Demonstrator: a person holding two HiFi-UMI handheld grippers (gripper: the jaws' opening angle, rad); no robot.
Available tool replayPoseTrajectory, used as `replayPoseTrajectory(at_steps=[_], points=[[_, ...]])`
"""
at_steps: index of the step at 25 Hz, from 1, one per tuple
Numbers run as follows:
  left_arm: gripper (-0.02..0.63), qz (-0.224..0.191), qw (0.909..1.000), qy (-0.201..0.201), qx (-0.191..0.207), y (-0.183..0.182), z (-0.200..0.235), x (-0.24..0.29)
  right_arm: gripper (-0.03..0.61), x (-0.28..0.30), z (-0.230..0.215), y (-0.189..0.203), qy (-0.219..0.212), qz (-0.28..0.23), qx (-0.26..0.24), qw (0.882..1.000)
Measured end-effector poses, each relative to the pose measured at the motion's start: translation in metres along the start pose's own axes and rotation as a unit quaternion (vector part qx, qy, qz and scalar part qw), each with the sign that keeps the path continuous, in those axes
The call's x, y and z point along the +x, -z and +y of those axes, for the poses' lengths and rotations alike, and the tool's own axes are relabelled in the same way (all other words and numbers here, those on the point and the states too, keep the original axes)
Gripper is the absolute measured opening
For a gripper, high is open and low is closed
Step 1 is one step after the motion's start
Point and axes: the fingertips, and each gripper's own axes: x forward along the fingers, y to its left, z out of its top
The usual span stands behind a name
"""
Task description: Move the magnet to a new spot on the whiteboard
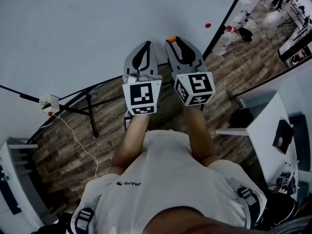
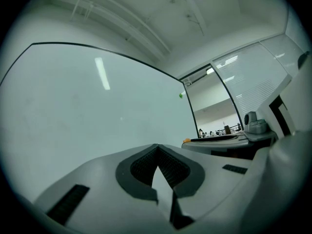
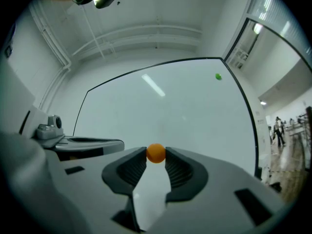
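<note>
The left claw (image 1: 145,45) points at the whiteboard (image 1: 87,23) with its jaws together and nothing between them. Just beside it at 3 o'clock, the right claw (image 1: 174,42) is clamped on the orange magnet (image 3: 156,153), held at its tips close to the board; whether the magnet touches the board cannot be told. 1 red dot (image 1: 208,25) sits on the board at 1 o'clock from that magnet.

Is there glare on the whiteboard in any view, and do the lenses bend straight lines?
Left gripper view: a pale lamp reflection lies on the whiteboard, whose frame bows strongly; the corners are black. Right gripper view: the same bowing and a second streak, yet the orange magnet is sharp. Head view: dim, no glare, board frame curved.
</note>
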Motion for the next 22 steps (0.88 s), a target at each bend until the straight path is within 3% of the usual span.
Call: replayPoseTrajectory(at_steps=[13, 22], points=[[0.002, -0.002, 0.9998, 0.015, -0.009, 0.0011, -0.0051, -0.0028, 0.127, -0.0037, 0.0035, 0.0003, -0.005, -0.001, 0.000, 1.000], [0.003, 0.002, 0.9999, 0.005, -0.010, 0.0046, 0.0017, -0.0009, 0.127, -0.0003, 0.0039, 0.0017, -0.007, -0.002, 0.001, 1.000]])
